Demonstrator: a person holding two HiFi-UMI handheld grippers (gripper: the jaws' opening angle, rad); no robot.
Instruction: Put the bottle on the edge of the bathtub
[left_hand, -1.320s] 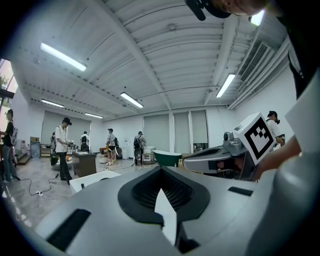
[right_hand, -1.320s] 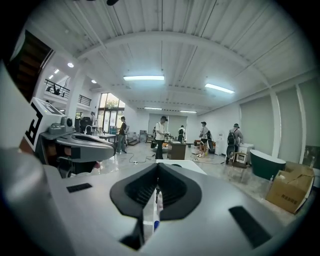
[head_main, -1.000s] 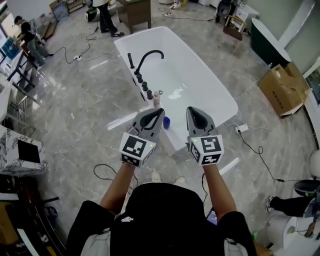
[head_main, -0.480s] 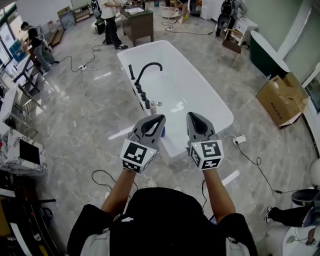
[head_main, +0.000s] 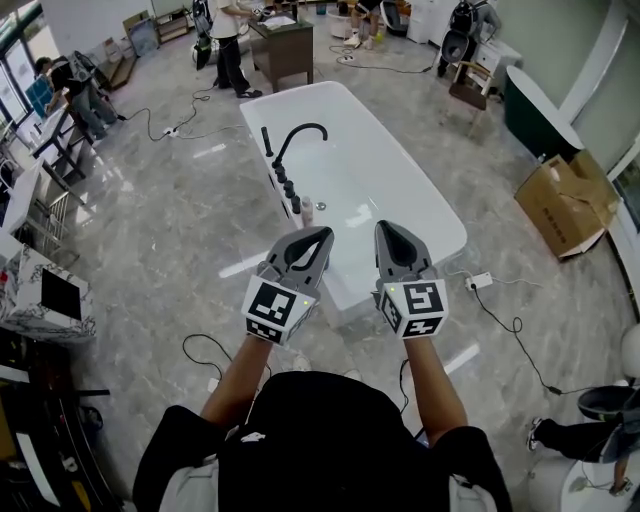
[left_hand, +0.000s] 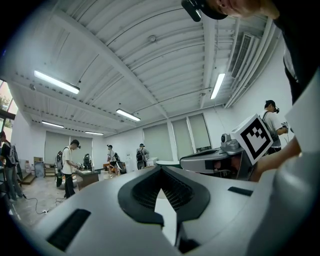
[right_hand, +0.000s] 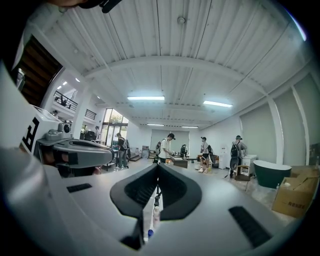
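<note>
The left tool (head_main: 327, 231) and the right tool (head_main: 381, 225) are covering the near end of the bathtub (head_main: 400, 160) in the head view. The bottle (head_main: 307, 211) on its rim is showing too small for any label to be read. In the right gripper view, that tool's own body is blocking most of the tub. Only a sliver is showing in the slit below the closed jaws, with the bottle (right_hand: 156, 215) and a blue thing (right_hand: 150, 233) too small to identify. The head view's lower right edge is cutting off a person (head_main: 560, 432).
</note>
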